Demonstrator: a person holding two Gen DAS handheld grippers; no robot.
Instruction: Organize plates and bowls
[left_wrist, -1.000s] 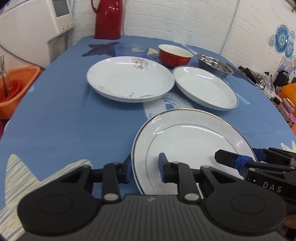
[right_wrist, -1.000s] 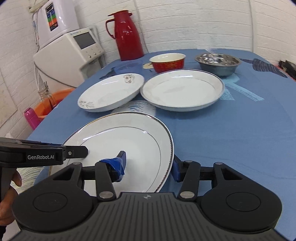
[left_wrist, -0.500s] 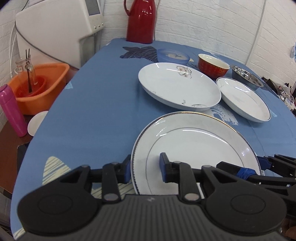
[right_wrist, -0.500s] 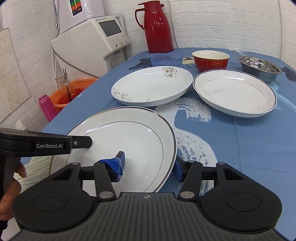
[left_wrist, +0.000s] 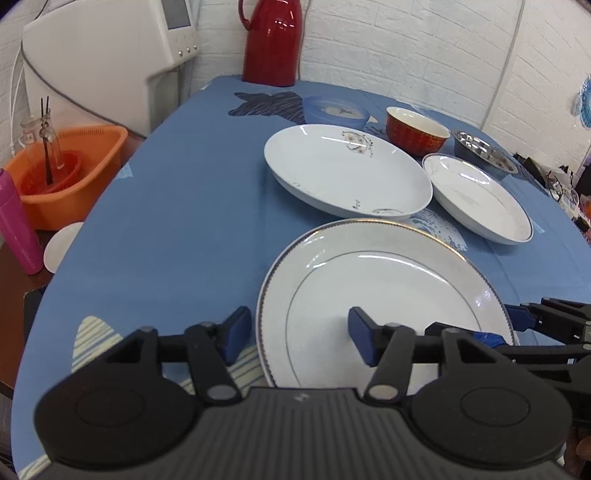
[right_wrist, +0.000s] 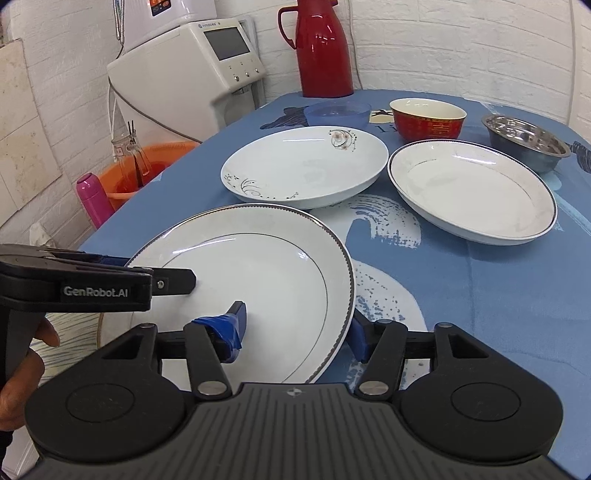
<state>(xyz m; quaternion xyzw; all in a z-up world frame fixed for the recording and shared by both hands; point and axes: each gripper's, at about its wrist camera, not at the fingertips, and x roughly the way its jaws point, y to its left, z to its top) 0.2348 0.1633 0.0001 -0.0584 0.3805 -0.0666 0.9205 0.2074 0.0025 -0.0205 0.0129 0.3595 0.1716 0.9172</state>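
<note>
Bench (left_wrist: 177, 229) fills both frames; at lower centre sits the gold-rimmed plate (left_wrist: 384, 288). Left tool (left_wrist: 301, 334), narrow on its rim half a second ago, now gapes wide; right tool (right_wrist: 297, 325) likewise straddles loosely, suggesting the plate is released, resting.

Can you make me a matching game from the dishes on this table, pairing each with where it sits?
Things:
1. red bowl
2. steel bowl
3. flower-patterned plate
4. gold-rimmed plate

Places:
A. nearest, straddled at its rim by both hand-held grippers
B. far right of the table
C. back row, between the blue bowl and the steel bowl
D. middle, left of the dark-rimmed deep plate

Pairs: 1-C, 2-B, 3-D, 4-A
</note>
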